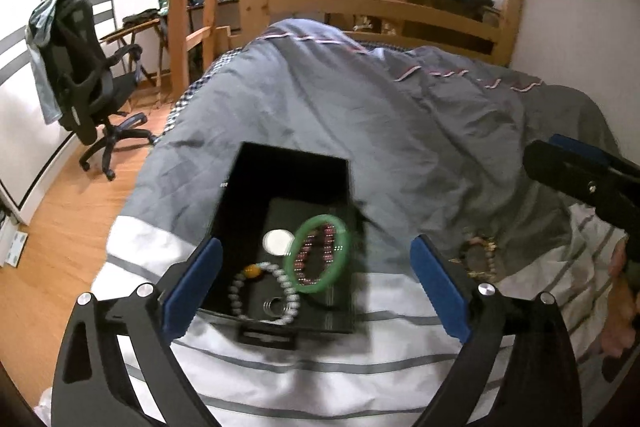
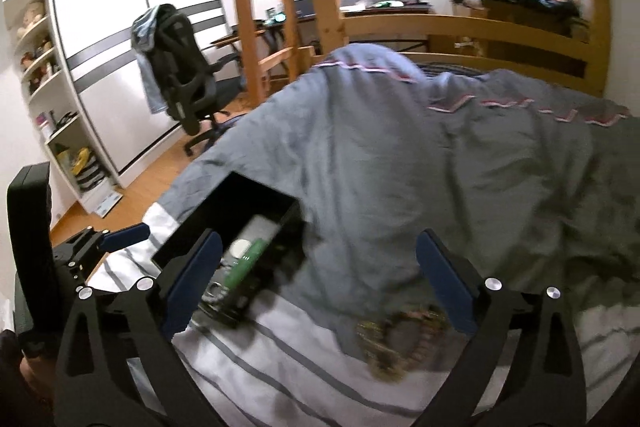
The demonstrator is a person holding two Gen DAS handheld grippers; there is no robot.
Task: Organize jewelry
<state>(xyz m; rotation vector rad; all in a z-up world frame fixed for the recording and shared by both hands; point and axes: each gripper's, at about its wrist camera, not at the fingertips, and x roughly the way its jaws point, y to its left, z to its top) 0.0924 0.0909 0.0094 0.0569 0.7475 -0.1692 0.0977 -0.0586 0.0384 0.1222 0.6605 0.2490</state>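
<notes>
- The left gripper point(image 1: 316, 281) hangs spread wide and empty over the black box point(image 1: 280, 227), which lies on the quilt point(image 1: 400, 115).
- The left view looks straight into the box: a green bangle point(image 1: 318, 254) lies over a dark red bead strand point(image 1: 316, 253), beside a white disc point(image 1: 277, 242) and a pale bead bracelet point(image 1: 264, 293).
- The right view is blurred; the box point(image 2: 240, 227) shows side-on, the bangle point(image 2: 248, 259) as a green streak.
- The right gripper point(image 2: 320, 281) is spread wide and empty; a loose beaded pile point(image 2: 400, 343) lies on the striped sheet point(image 2: 280, 367) just below it.
- From the left the same pile point(image 1: 478, 255) shows small, right of the box.
</notes>
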